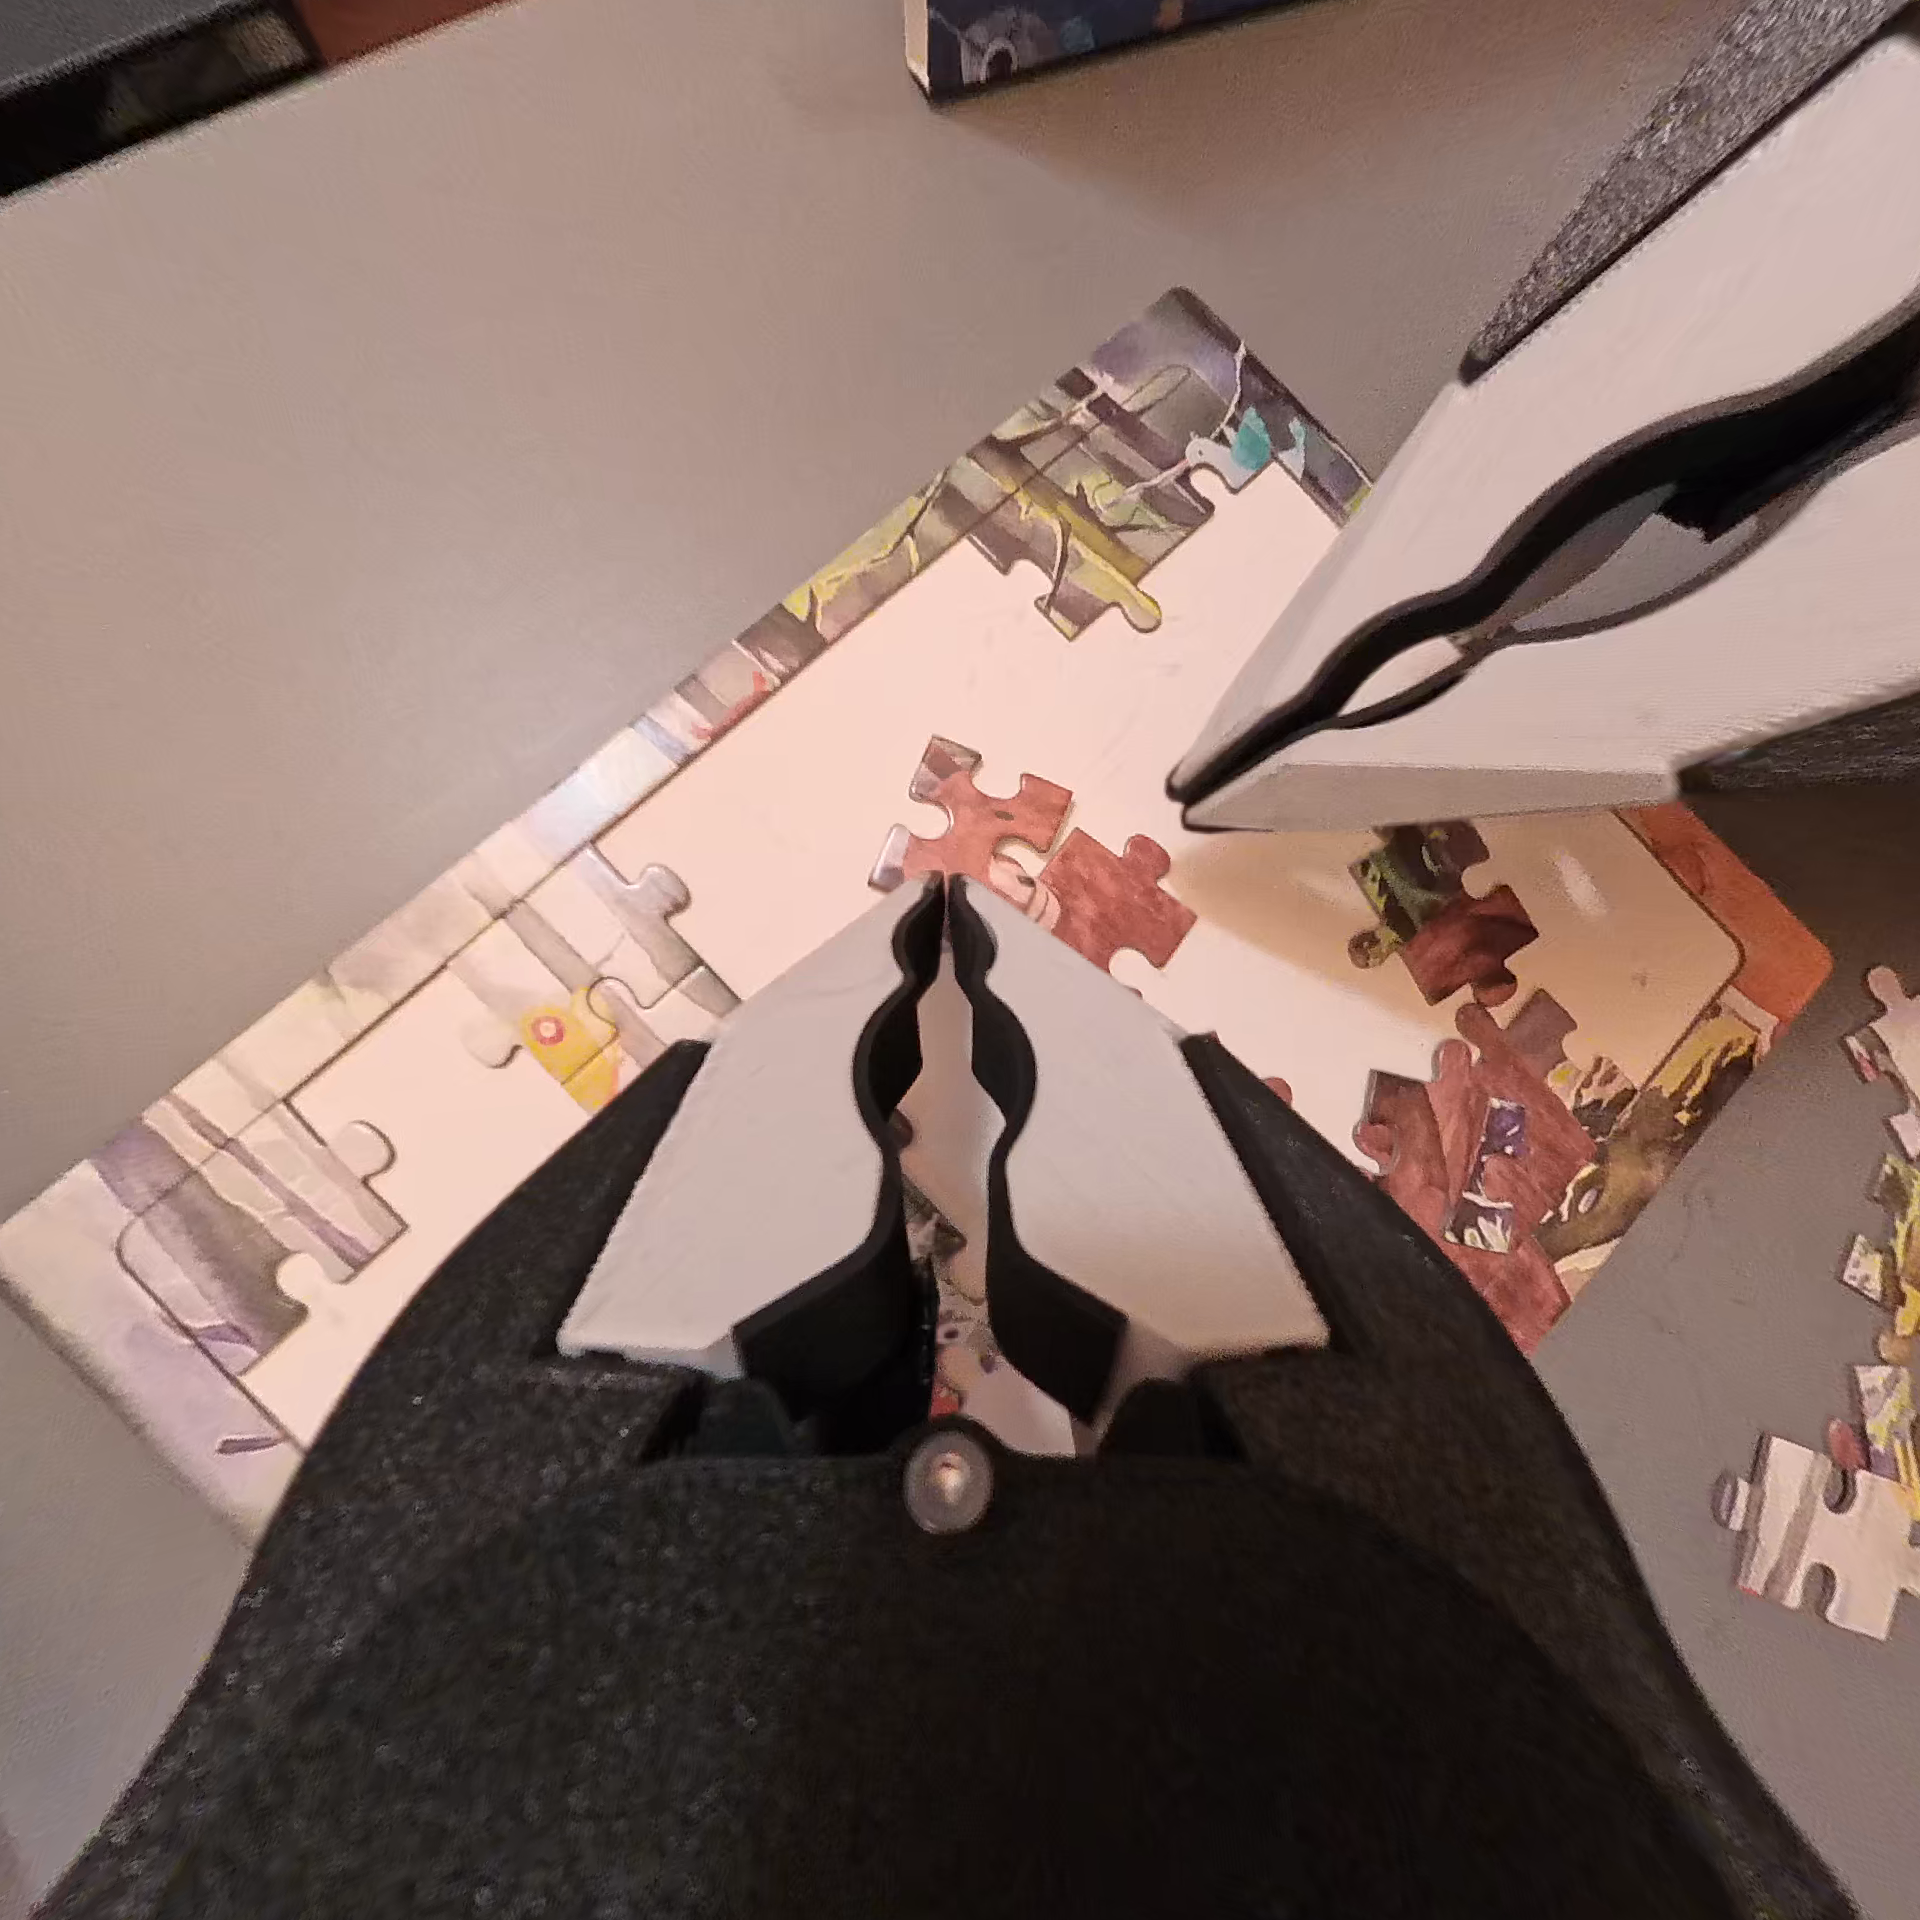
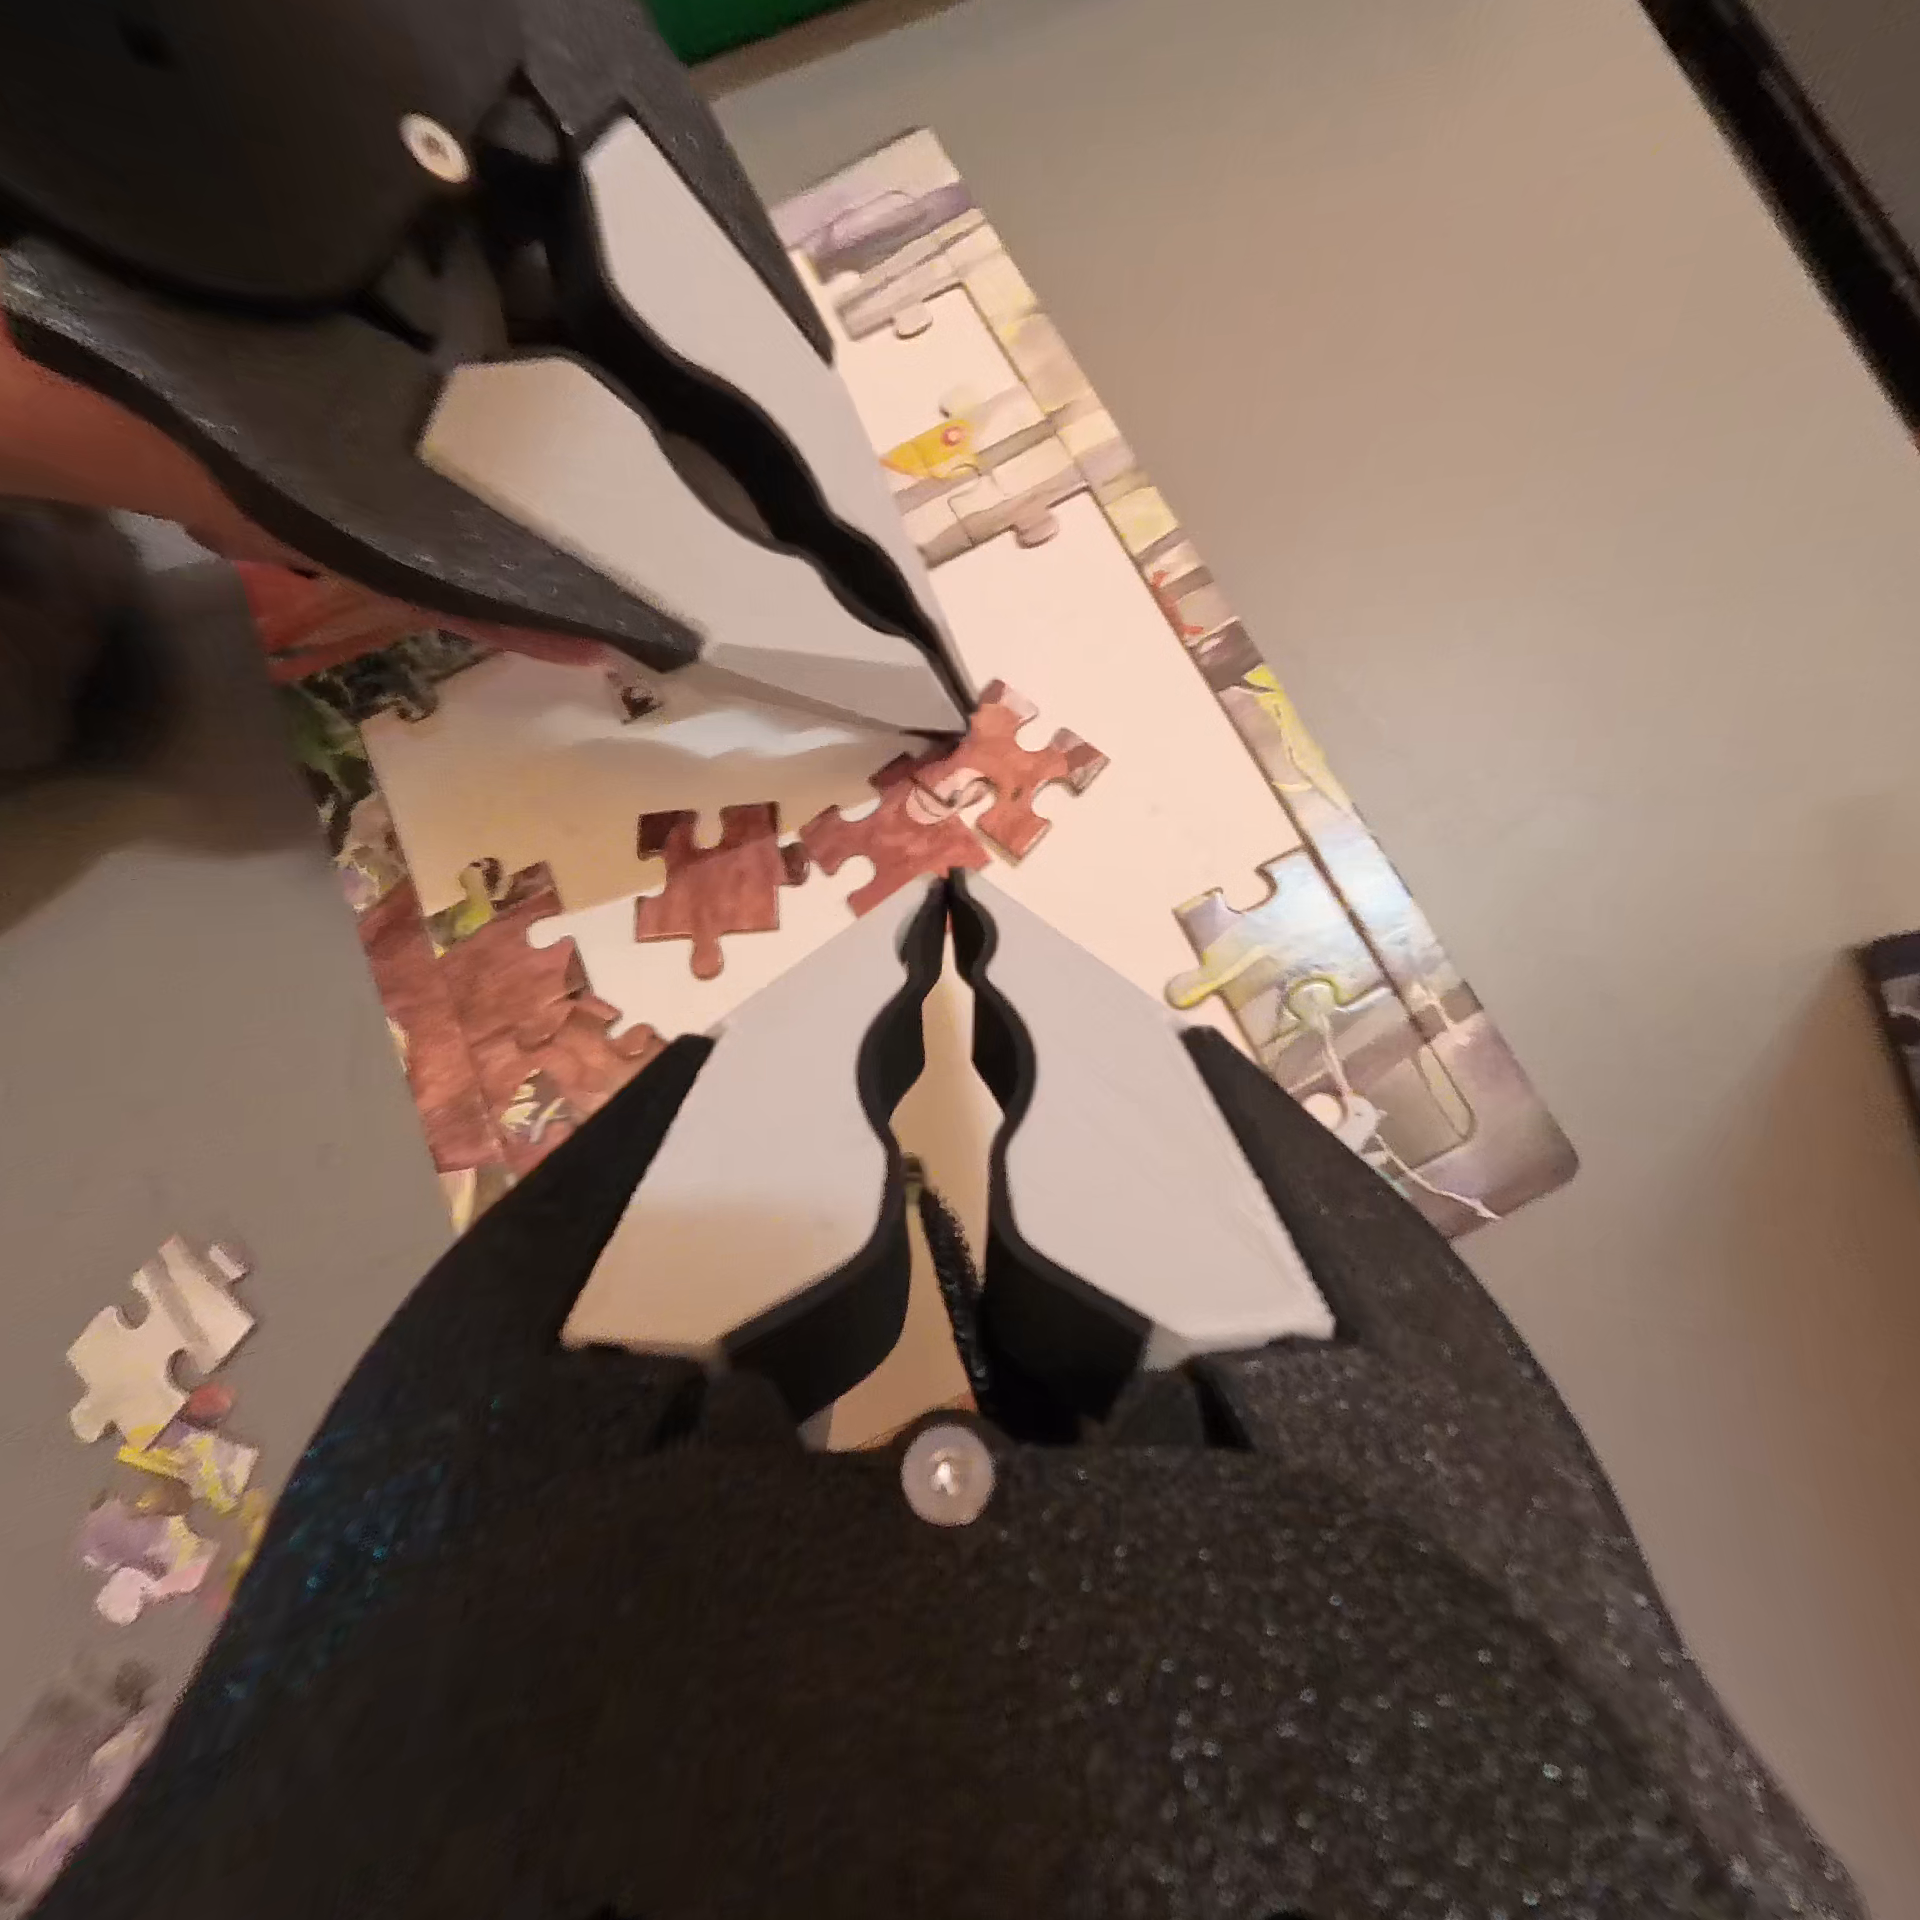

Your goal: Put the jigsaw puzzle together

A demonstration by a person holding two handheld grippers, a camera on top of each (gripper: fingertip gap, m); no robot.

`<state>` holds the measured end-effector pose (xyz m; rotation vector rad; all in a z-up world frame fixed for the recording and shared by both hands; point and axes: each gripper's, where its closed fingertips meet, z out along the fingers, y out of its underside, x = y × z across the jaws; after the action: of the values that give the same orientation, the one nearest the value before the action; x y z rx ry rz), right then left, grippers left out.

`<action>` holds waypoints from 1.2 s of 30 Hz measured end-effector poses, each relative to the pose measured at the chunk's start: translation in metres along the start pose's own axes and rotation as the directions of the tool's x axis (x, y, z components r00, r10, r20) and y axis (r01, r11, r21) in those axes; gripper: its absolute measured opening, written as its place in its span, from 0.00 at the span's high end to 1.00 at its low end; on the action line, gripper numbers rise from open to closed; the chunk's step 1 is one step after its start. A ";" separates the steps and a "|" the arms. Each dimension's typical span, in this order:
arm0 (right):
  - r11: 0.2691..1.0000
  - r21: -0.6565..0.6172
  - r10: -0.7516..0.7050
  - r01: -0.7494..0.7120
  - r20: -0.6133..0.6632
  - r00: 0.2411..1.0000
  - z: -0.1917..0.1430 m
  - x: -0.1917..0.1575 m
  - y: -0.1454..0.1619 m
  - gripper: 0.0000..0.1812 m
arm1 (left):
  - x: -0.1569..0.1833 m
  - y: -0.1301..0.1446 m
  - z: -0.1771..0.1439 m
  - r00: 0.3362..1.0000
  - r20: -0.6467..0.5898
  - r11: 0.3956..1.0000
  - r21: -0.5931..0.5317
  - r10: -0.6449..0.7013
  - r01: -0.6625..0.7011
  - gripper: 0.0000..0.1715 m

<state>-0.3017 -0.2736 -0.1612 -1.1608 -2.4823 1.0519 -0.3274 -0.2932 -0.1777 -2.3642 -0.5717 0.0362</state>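
While both grippers had their jaws pinched together, the left gripper [image 1: 945,883] touched the reddish-brown cardboard jigsaw piece [image 1: 982,821] on the pale puzzle tray [image 1: 831,727]. Whether it gripped the edge, couldn't tell. Farther off, the right gripper [image 1: 1184,798] hovered empty, covering part of the tray.

puzzle tray [image 1: 1039,665]: near corner hidden by left gripper [image 1: 945,883] | loose pieces [image 1: 1881,1351]: cut off (right edge)
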 end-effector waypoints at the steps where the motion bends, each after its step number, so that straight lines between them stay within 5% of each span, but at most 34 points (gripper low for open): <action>1: 1.000 0.003 -0.006 0.006 -0.032 0.999 0.001 0.004 0.000 1.00 | -0.001 -0.002 -0.001 1.000 0.011 1.000 0.009 0.011 -0.011 1.00; 4: 1.000 0.013 0.003 -0.002 -0.121 0.993 0.007 0.022 -0.001 1.00 | -0.001 -0.006 -0.003 0.998 0.031 0.998 0.006 0.058 -0.058 1.00; 36: 1.000 -0.004 -0.013 0.012 -0.095 0.995 0.026 0.018 -0.002 1.00 | 0.001 0.004 0.000 1.000 0.000 1.000 0.010 0.029 -0.029 1.00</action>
<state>-0.3266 -0.2751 -0.1802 -1.1668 -2.4167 0.9659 -0.3252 -0.2953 -0.1805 -2.3628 -0.5363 0.0522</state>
